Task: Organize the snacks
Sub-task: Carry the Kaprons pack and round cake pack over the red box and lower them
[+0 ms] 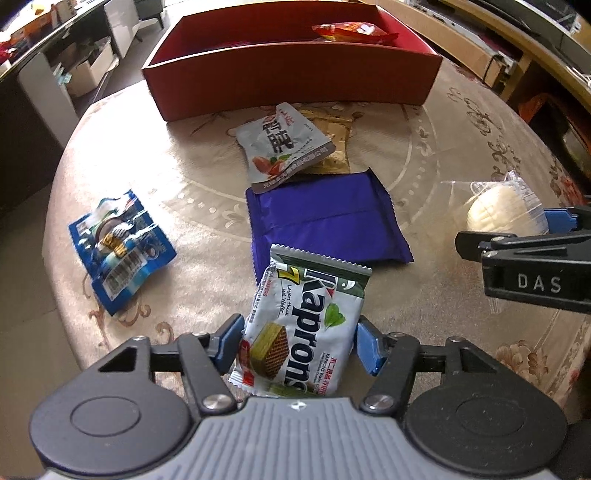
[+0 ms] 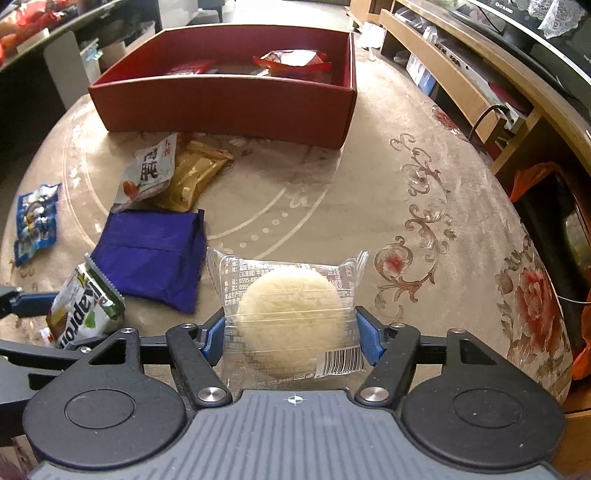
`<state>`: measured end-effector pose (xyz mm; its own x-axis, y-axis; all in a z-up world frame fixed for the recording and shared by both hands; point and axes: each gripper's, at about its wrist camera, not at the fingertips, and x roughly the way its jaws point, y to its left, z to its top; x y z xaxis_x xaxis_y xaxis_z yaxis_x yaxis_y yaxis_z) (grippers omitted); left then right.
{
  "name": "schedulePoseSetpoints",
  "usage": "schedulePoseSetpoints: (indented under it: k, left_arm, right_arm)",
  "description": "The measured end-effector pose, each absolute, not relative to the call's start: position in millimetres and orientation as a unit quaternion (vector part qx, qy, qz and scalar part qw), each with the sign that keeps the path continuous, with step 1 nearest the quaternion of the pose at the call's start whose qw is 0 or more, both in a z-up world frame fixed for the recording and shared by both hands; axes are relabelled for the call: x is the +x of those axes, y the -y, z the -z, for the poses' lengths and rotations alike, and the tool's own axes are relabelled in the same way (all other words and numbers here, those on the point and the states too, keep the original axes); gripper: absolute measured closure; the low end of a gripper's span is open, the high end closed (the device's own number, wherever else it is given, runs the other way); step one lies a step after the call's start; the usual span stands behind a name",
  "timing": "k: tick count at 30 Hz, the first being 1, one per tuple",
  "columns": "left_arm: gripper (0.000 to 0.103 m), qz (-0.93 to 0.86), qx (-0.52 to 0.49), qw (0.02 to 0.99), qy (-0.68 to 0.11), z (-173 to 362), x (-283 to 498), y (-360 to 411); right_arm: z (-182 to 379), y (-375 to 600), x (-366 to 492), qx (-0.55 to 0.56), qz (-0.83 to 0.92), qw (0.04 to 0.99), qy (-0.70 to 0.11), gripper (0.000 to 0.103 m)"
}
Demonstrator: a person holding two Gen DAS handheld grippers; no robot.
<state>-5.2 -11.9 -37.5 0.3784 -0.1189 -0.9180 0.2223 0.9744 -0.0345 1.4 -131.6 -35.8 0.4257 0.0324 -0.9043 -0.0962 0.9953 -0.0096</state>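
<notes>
Two claws each grip a snack above the round, floral-clothed table (image 2: 424, 192). The left claw (image 1: 297, 343) has its blue pads pressed on both sides of a green-and-white Kaprons wafer packet (image 1: 303, 325), which stands tilted between them; no earlier view is at hand to show motion. The right claw (image 2: 291, 332) is clamped on a clear-wrapped round pale pastry (image 2: 291, 314), its pads touching the wrapper's left and right edges. In the left wrist view, a purple packet (image 1: 325, 218) lies at 12 o'clock from the wafer packet, just beyond it, with the wafer's top edge overlapping its near corner. Further toward 12 o'clock a grey pouch with Chinese lettering (image 1: 282, 146) rests partly on a gold-wrapped snack (image 1: 334, 147), and past those stands the red cardboard box (image 1: 295, 81), divided lengthwise, with a red-and-orange packet (image 1: 351, 31) in its far compartment. A blue biscuit packet (image 1: 120, 251) lies well apart at 10 o'clock from the left claw. In the right wrist view, a second red packet (image 2: 188, 68) shows in the box, to the left of the orange one.
</notes>
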Motion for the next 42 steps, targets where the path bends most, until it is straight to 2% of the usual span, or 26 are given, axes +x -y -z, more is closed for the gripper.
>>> schedulePoseSetpoints:
  k: [42]
  left_arm:
    - [0.041, 0.057, 0.038, 0.895, -0.44, -26, 31, 21]
  right_arm:
    - [-9, 127, 28, -0.018, -0.037, 0.885, -0.463, 0.029]
